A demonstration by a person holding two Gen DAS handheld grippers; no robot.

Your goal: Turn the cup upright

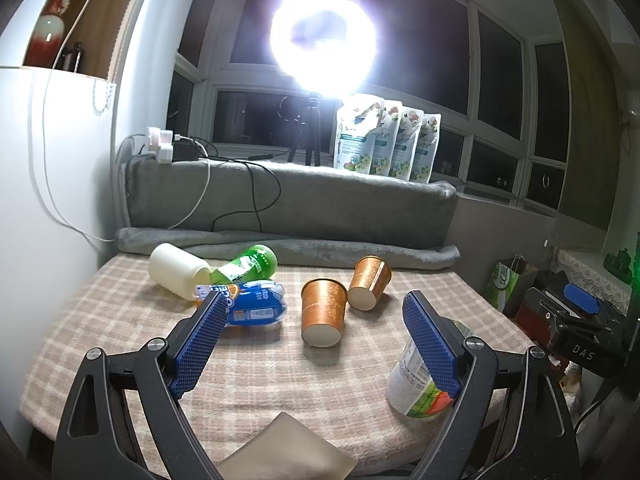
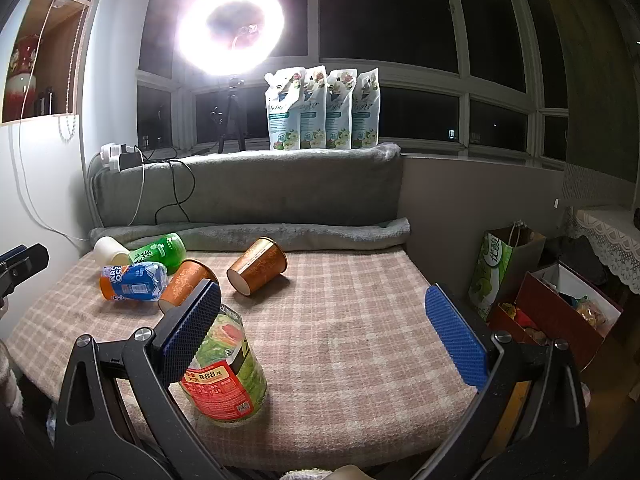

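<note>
Two copper-orange paper cups lie on their sides on the checked tablecloth. The near cup (image 1: 323, 312) points its white base toward me; it also shows in the right wrist view (image 2: 186, 286). The far cup (image 1: 369, 283) lies just behind it to the right, and in the right wrist view (image 2: 258, 266) it is mid-table. My left gripper (image 1: 316, 346) is open and empty, the near cup just beyond its fingertips. My right gripper (image 2: 324, 332) is open and empty, nearer the table's front, both cups ahead to its left.
A plastic jar (image 2: 226, 376) with a red and green label stands by my right gripper's left finger (image 2: 192, 330). A blue bottle (image 1: 252, 306), a green bottle (image 1: 246, 266) and a cream cup (image 1: 178, 272) lie at the back left. A grey blanket (image 1: 288, 200) backs the table. Boxes (image 2: 560, 316) stand right.
</note>
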